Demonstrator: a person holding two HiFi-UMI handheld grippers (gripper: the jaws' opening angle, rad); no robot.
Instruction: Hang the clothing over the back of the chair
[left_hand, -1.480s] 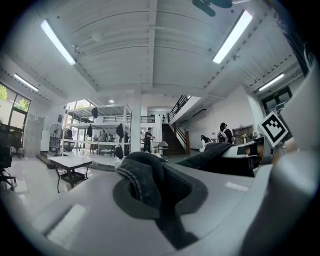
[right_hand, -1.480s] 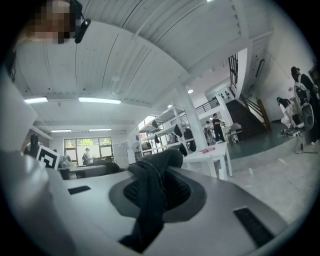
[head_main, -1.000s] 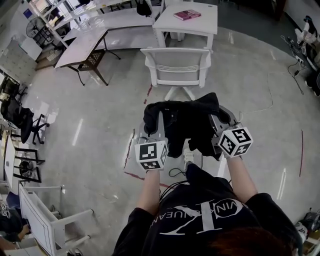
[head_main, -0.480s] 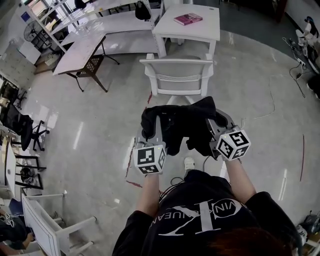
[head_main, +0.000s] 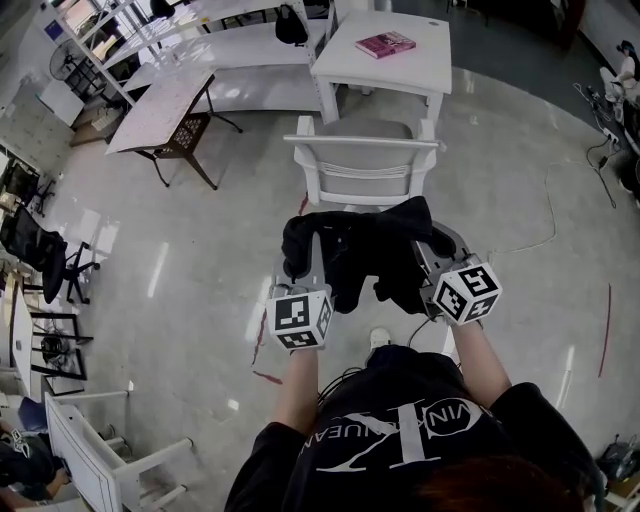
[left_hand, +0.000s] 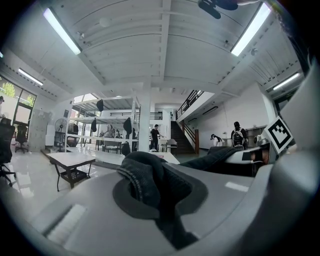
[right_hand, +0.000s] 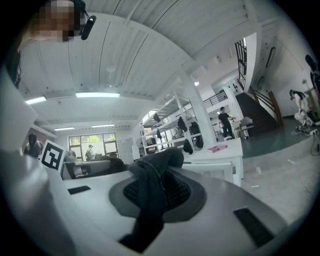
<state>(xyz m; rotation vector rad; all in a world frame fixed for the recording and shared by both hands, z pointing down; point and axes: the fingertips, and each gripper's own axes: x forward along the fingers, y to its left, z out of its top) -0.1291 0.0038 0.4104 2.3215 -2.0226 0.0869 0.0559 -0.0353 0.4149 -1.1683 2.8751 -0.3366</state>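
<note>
A black garment (head_main: 365, 250) hangs stretched between my two grippers, held level in front of me. My left gripper (head_main: 297, 262) is shut on its left edge; a bunched fold of the garment (left_hand: 147, 182) sits pinched between the jaws. On the other side my right gripper (head_main: 436, 244) is shut on the right edge, the dark cloth (right_hand: 150, 192) draped over the pads. A white chair (head_main: 365, 165) stands just ahead, its slatted back facing me, and the garment's far edge nearly reaches it in the head view.
A white table (head_main: 385, 55) with a pink book (head_main: 385, 43) stands behind the chair. Long white desks (head_main: 165, 95) sit at the left. Black chairs (head_main: 40, 245) and a white frame (head_main: 95, 445) line the left edge. A cable (head_main: 545, 200) lies on the floor at the right.
The chair back has come closer to the garment as I walk forward with both grippers. The grip on the garment looks unchanged.
</note>
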